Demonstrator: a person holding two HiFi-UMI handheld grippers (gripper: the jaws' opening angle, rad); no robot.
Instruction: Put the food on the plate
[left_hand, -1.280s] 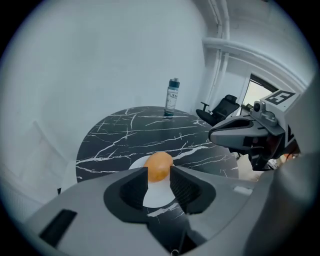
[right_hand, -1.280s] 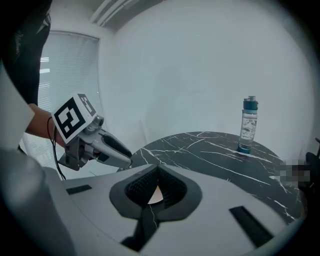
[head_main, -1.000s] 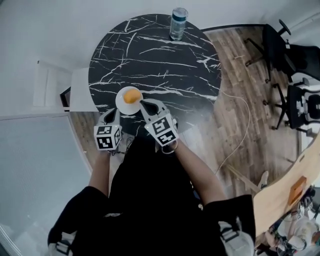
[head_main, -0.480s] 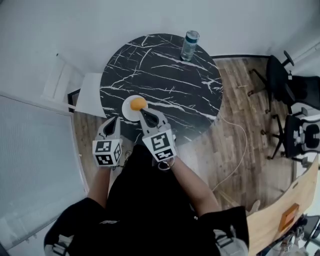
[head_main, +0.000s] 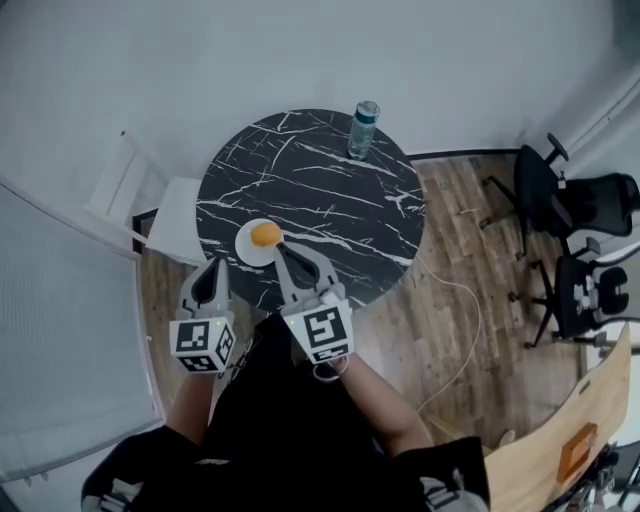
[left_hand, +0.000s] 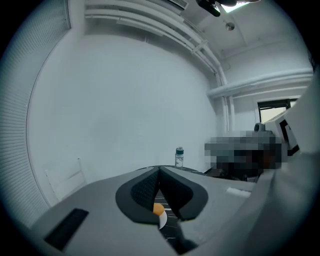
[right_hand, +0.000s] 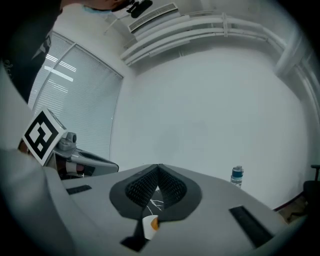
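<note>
Both claws clenched, empty. Right gripper (head_main: 281, 250) tip at plate (head_main: 243, 252) rim, possibly touching. Orange food (head_main: 265, 234) on plate, just ahead. Left gripper (head_main: 217, 265) has plate ahead-right, apart. Bottle (head_main: 363, 130) far ahead.

In both gripper views we see only a sliver of the plate (left_hand: 163, 220) and the orange food (left_hand: 157, 208) beyond the closed jaws; the rest is hidden. In the head view the orange food is too small to identify, and the bottle (head_main: 363, 129) label too small to read. The right gripper (head_main: 281, 249) and the person's dark clothing (head_main: 290, 420) cover the worktop (head_main: 320, 200) at its near edge.
</note>
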